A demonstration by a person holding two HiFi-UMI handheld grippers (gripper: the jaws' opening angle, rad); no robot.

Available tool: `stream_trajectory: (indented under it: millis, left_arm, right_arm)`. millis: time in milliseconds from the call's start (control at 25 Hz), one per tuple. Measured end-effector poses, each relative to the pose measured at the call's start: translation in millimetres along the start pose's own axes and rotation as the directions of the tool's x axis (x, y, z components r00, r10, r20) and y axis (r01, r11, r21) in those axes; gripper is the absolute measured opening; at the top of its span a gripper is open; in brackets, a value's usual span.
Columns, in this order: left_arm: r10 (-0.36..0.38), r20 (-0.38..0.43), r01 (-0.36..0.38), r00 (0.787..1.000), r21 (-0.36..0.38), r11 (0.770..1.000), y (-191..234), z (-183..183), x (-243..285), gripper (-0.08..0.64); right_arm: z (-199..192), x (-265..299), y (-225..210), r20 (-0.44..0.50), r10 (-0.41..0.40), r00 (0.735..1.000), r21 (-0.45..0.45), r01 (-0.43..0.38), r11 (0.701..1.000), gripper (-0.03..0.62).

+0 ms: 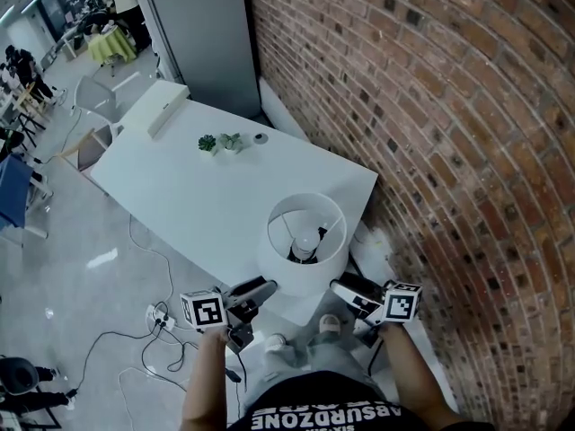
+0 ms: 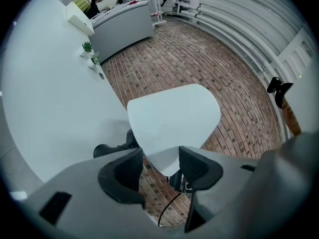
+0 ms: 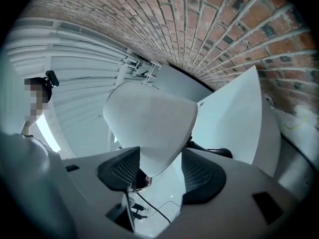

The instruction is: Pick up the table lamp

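Note:
A white table lamp [image 1: 304, 233] with a round shade and a bare bulb [image 1: 308, 241] stands at the near corner of the white table [image 1: 198, 191]. My left gripper [image 1: 261, 289] is at the shade's lower left side and my right gripper [image 1: 340, 287] at its lower right. In the left gripper view, the shade [image 2: 172, 117] dips its edge between the open jaws of the left gripper [image 2: 160, 166], with the black base [image 2: 106, 150] behind. In the right gripper view, the shade [image 3: 149, 123] likewise reaches between the open jaws of the right gripper [image 3: 160, 164].
A brick wall [image 1: 431, 106] runs close along the table's right side. Two small potted plants [image 1: 220, 142] and a long white box [image 1: 167, 106] sit at the table's far end. Cables and a power strip [image 1: 160, 317] lie on the floor at the left.

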State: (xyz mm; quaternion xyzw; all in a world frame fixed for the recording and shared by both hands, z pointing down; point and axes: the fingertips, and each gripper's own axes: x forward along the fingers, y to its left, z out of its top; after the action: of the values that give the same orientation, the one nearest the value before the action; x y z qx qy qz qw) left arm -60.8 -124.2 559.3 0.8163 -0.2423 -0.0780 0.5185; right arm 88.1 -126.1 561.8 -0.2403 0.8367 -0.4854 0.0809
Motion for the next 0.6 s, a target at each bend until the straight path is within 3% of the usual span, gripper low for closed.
stream_trajectory:
  millis: [400,600]
  left_arm:
    - [0.021,0.003,-0.021,1.000,0.013,1.000,3.7,3.6,-2.9,0.201]
    - [0.016,0.026,-0.018,1.000,0.055,0.998,-1.8,11.4,-2.0,0.166]
  right_arm:
    - [1.5,0.2,-3.3,-0.001,0.016,1.000,0.014,-0.016,1.000,0.186]
    - [12.5,0.5,1.1,0.056,0.027,0.998,0.002,-0.027,1.000,0.158]
